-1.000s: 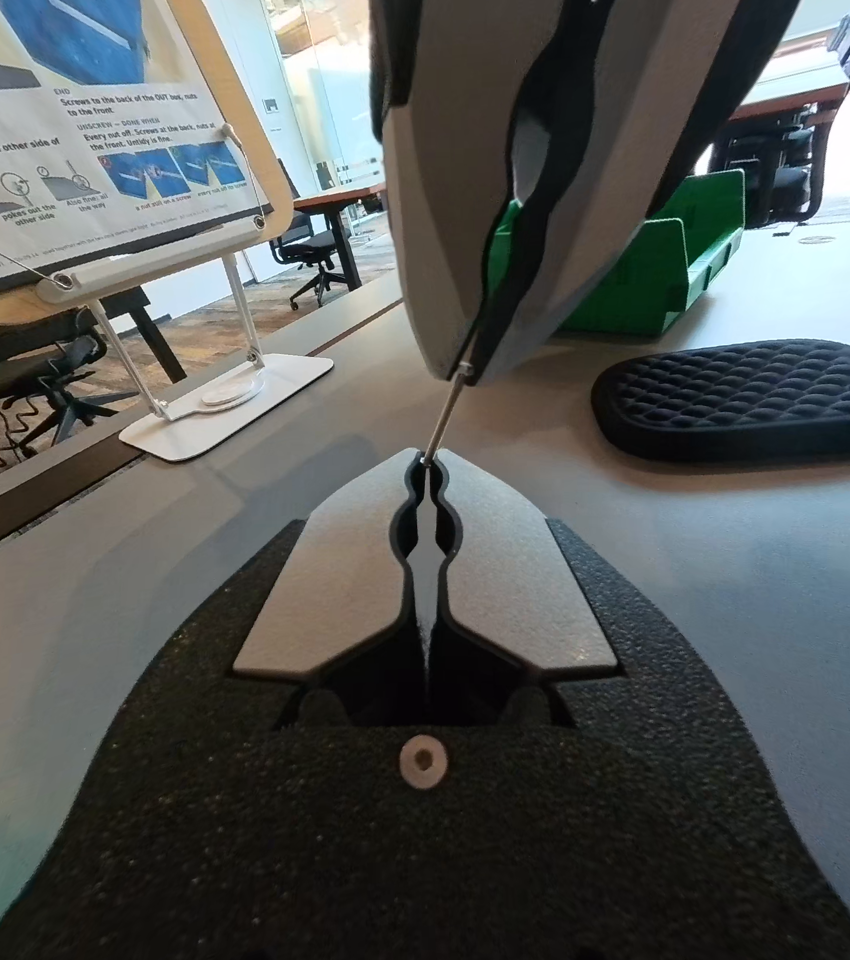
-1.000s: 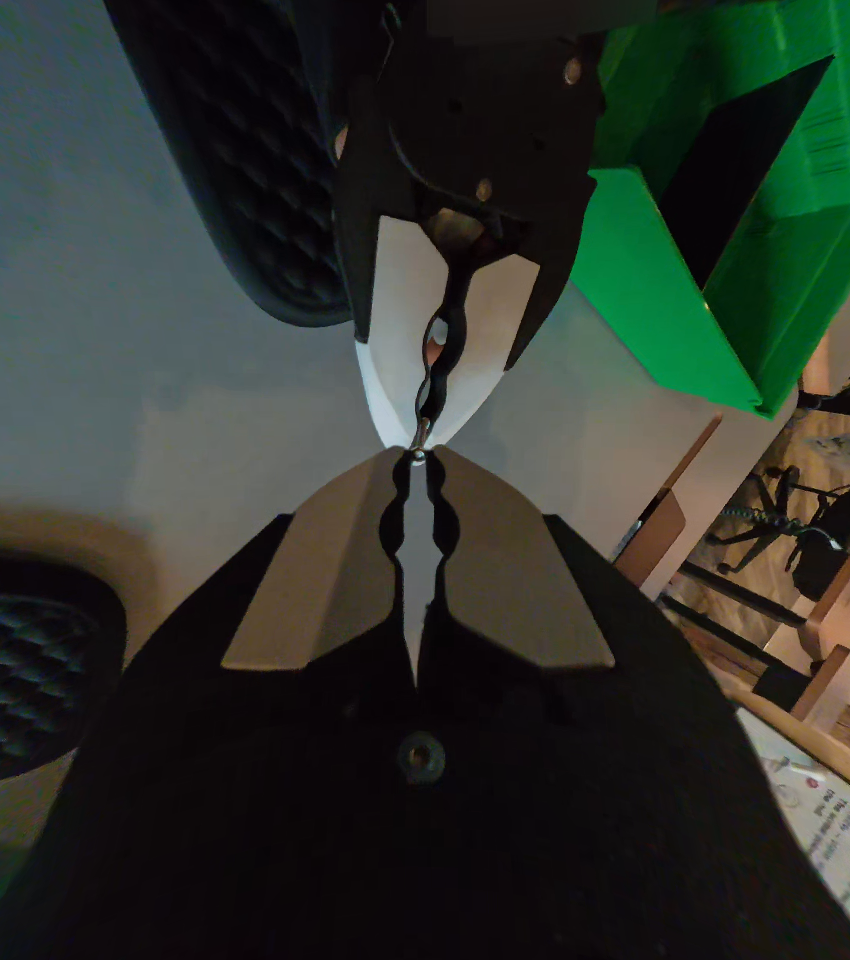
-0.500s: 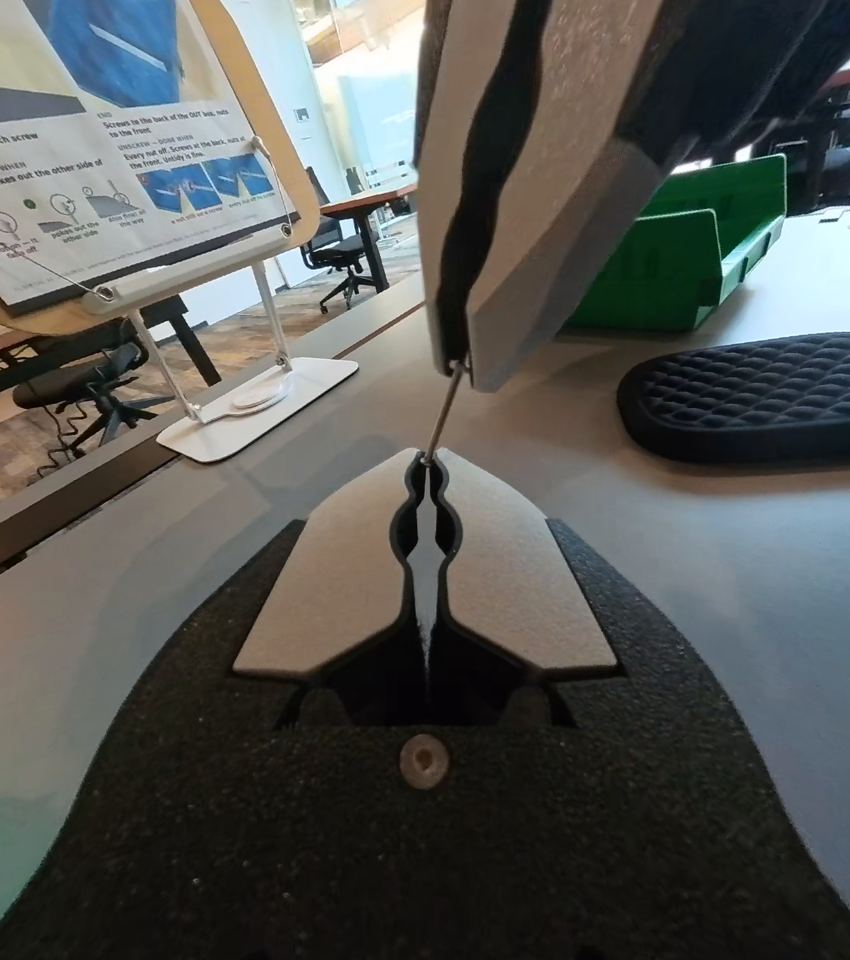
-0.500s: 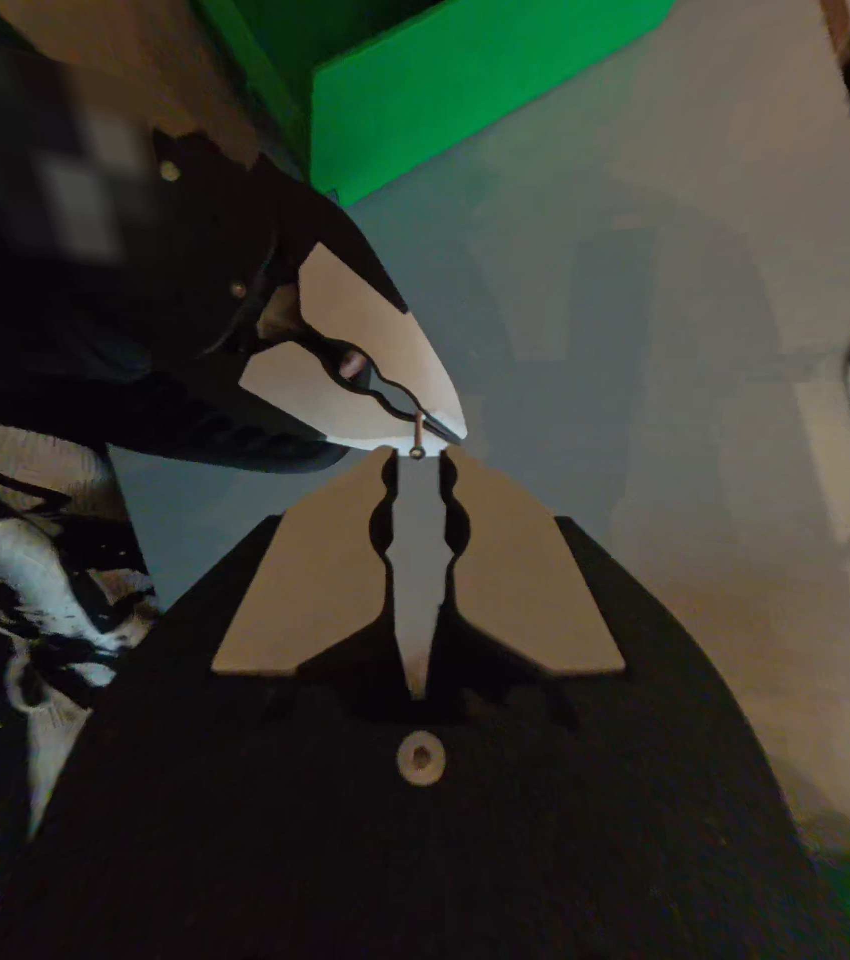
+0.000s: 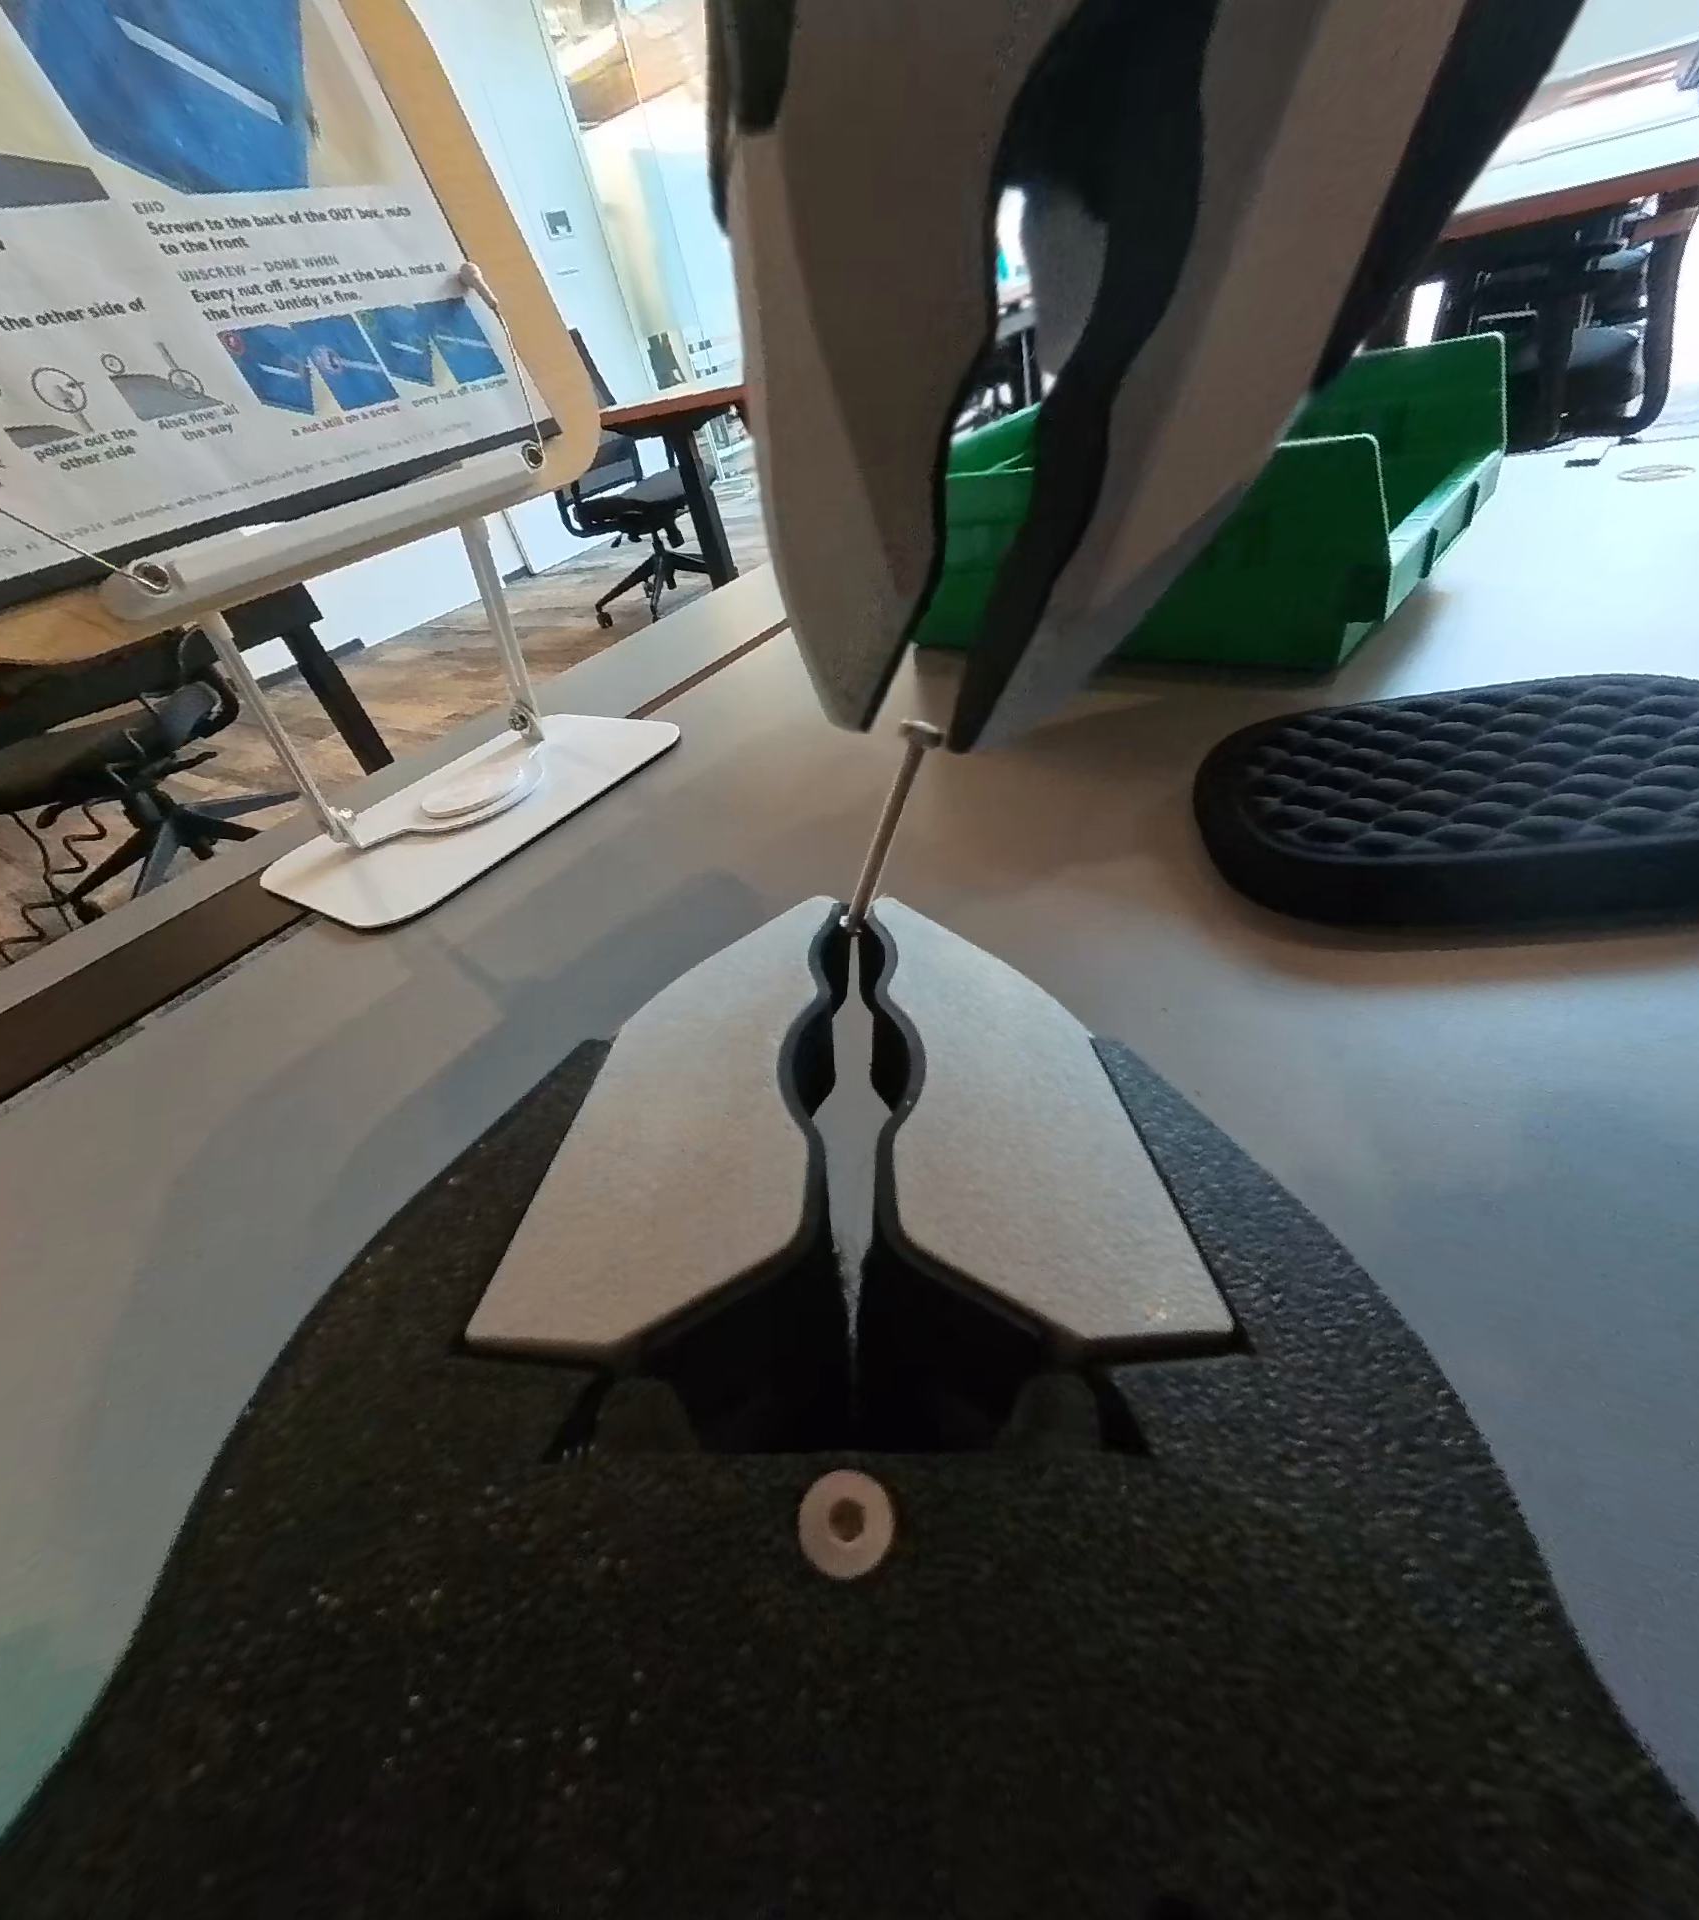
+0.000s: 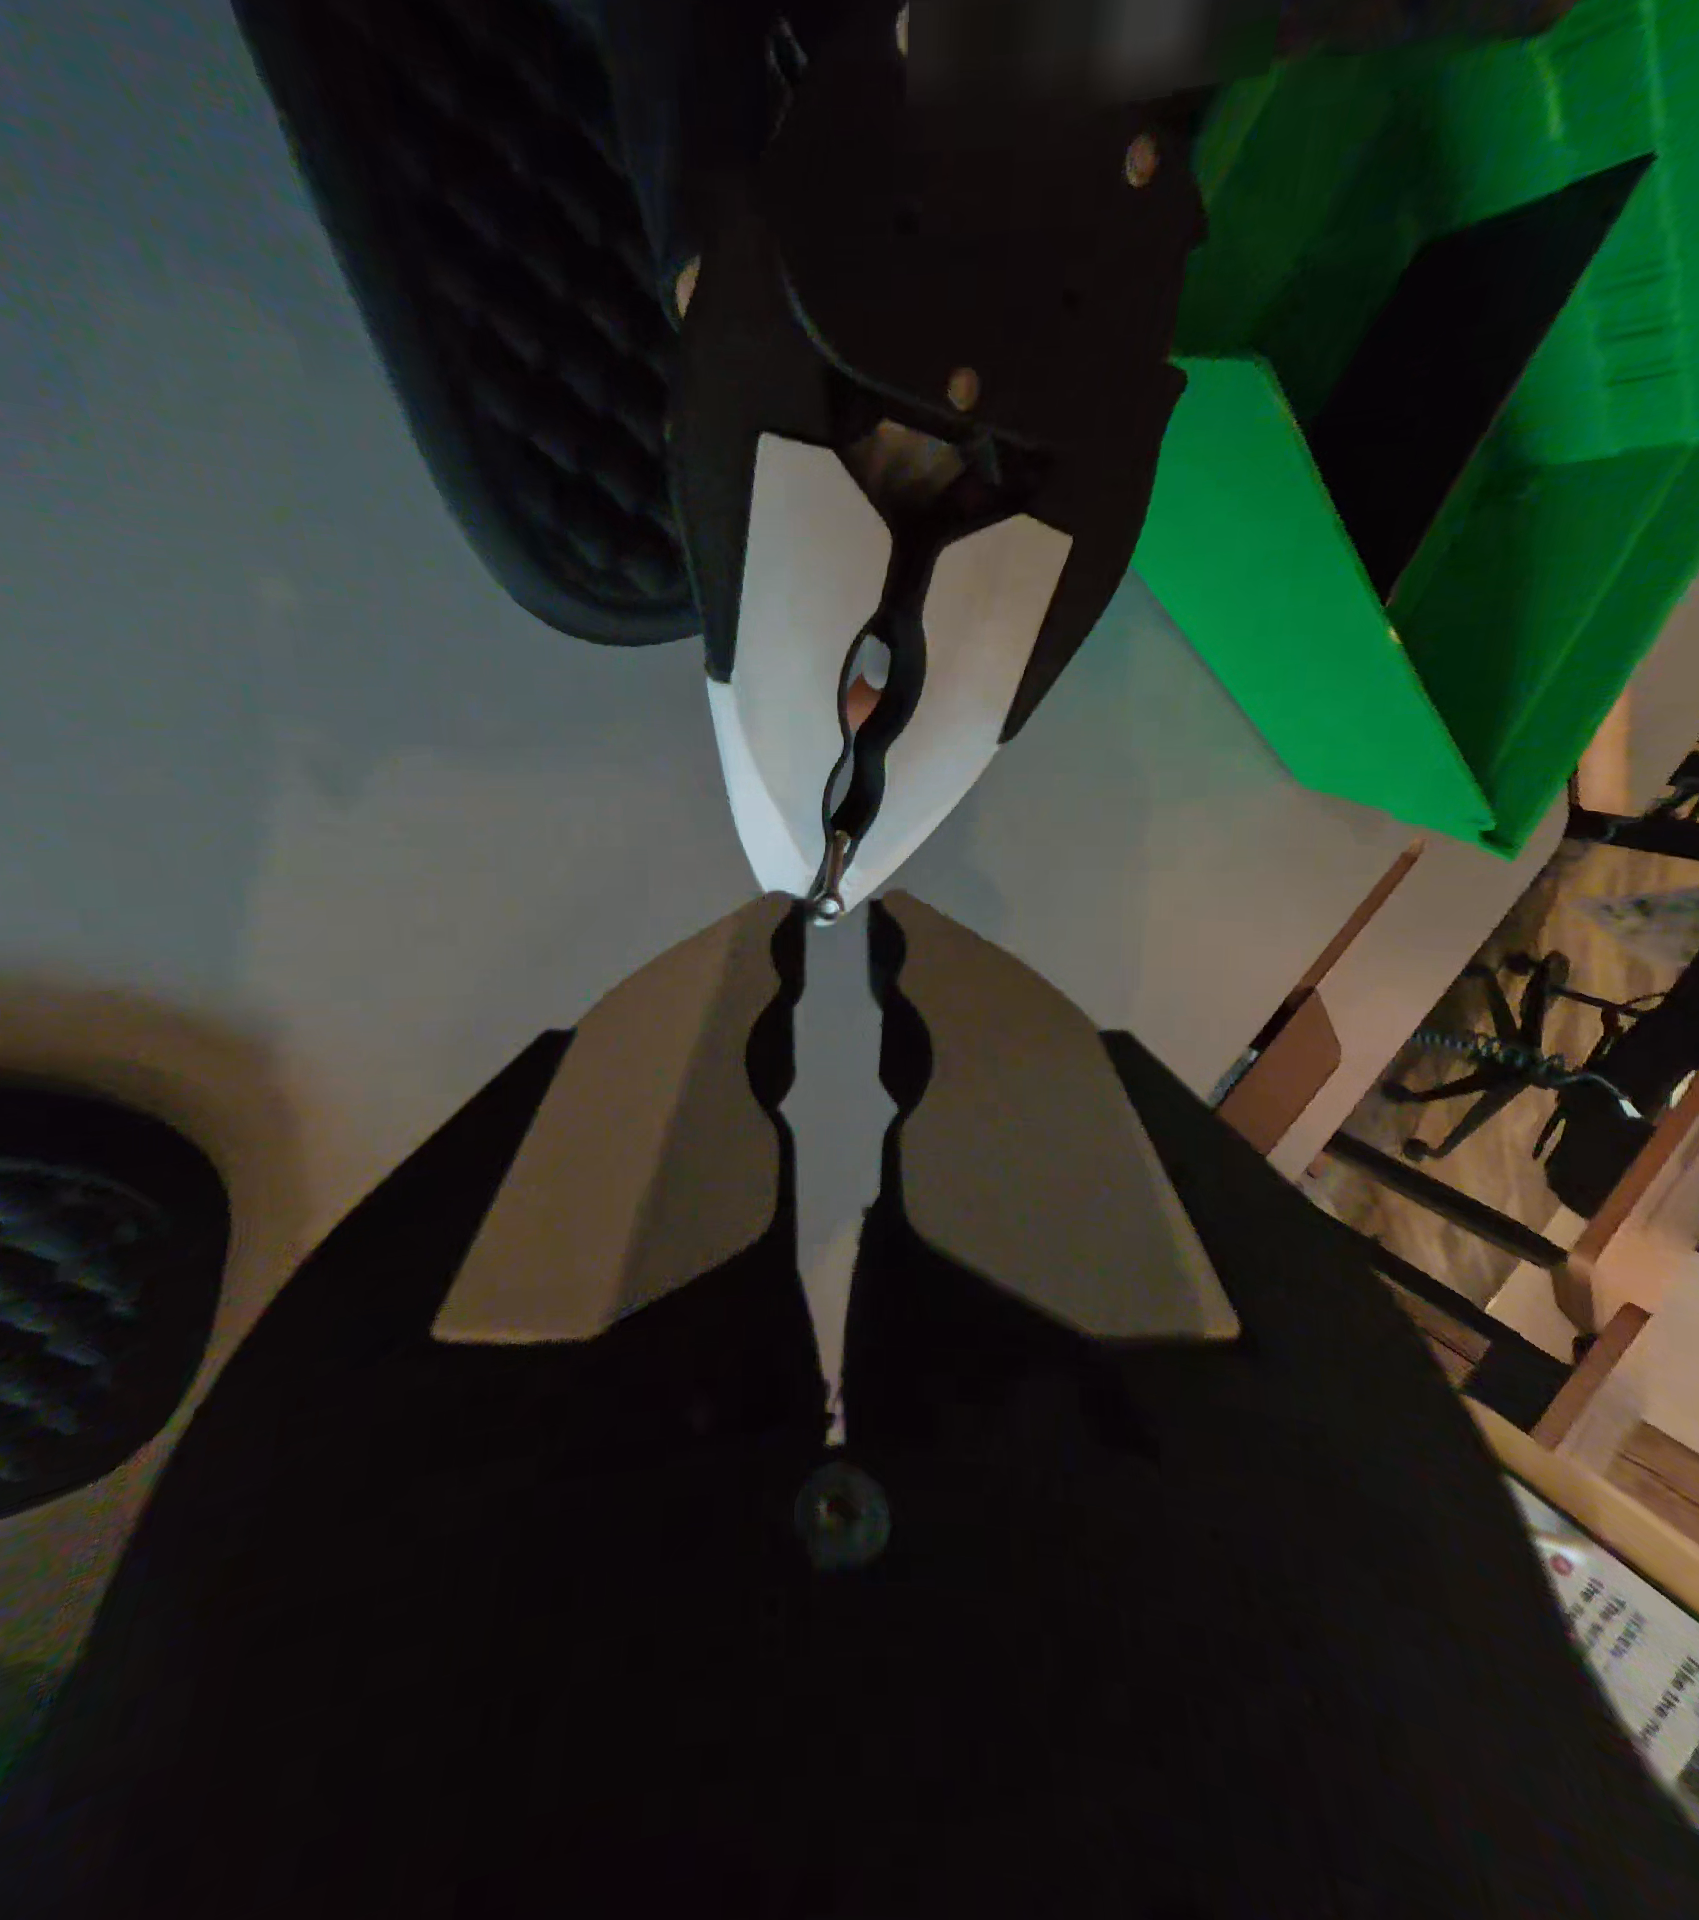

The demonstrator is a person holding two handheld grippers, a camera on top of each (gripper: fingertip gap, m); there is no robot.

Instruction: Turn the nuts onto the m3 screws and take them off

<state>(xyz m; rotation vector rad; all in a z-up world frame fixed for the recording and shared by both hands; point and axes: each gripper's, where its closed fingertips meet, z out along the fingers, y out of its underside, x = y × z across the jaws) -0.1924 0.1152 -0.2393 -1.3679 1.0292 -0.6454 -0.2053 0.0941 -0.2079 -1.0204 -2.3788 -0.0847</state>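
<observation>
1. Centrally, the left gripper [image 5: 855,920] is closed, its pads clamped on the lower end of a thin silver screw [image 5: 884,831] that rises up and slightly to the right.
2. At the screw's upper end sits a small flat silver piece [image 5: 922,734]; nut or screw head cannot be determined.
3. The right gripper [image 5: 912,717] descends from the upper frame with a clear gap between its fingers; the small piece lies in that gap, touching one finger [image 5: 980,727] at most, so it is not gripped.
4. Green bins [image 5: 1344,540] stand at upper right on the grey table [image 5: 1447,1091].
5. A black padded mat [image 5: 1510,790] lies at right.
6. An instruction board on a white stand [image 5: 471,821] occupies the upper left.
</observation>
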